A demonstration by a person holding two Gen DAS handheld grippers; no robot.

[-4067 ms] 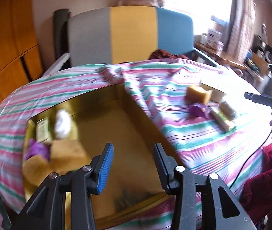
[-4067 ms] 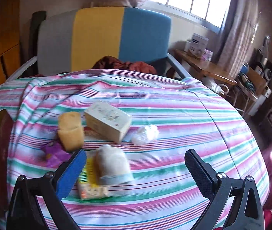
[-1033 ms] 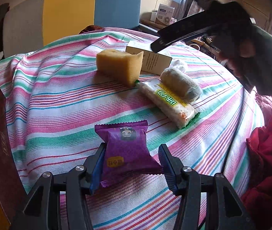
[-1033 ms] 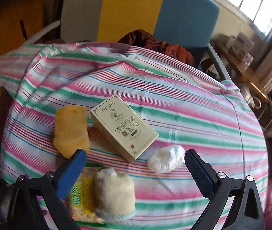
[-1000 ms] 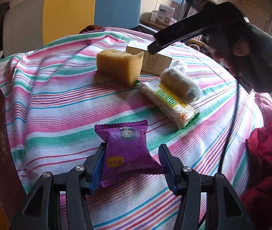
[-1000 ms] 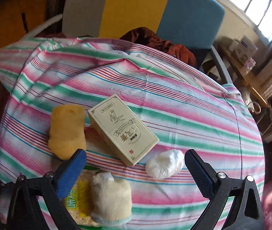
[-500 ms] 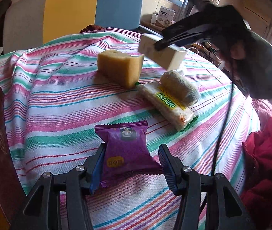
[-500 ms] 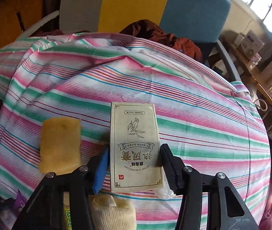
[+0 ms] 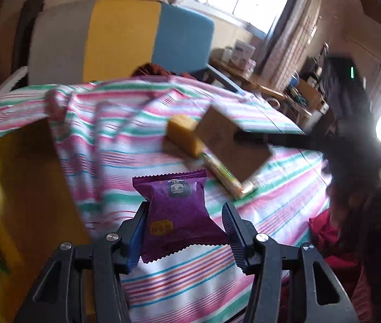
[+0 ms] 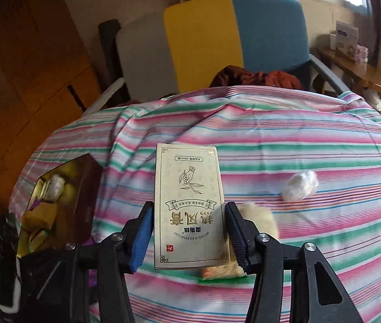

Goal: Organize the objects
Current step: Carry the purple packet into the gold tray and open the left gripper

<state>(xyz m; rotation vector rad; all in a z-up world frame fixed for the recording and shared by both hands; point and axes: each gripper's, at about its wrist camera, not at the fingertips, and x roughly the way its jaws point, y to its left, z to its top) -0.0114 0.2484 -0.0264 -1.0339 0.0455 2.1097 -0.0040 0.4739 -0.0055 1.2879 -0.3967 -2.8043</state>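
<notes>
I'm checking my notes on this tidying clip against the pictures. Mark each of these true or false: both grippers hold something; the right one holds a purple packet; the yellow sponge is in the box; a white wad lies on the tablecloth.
1. Both grippers hold something. True: the left gripper and the right gripper each grip an item.
2. The right one holds a purple packet. False: it holds the cream carton; the purple packet is in the left.
3. The yellow sponge is in the box. False: it sits on the tablecloth.
4. A white wad lies on the tablecloth. True.

Bare striped tablecloth (image 10: 311,145) lies open beyond the white wad (image 10: 300,185), while the open gold box (image 10: 53,204) blocks its left edge.
</notes>
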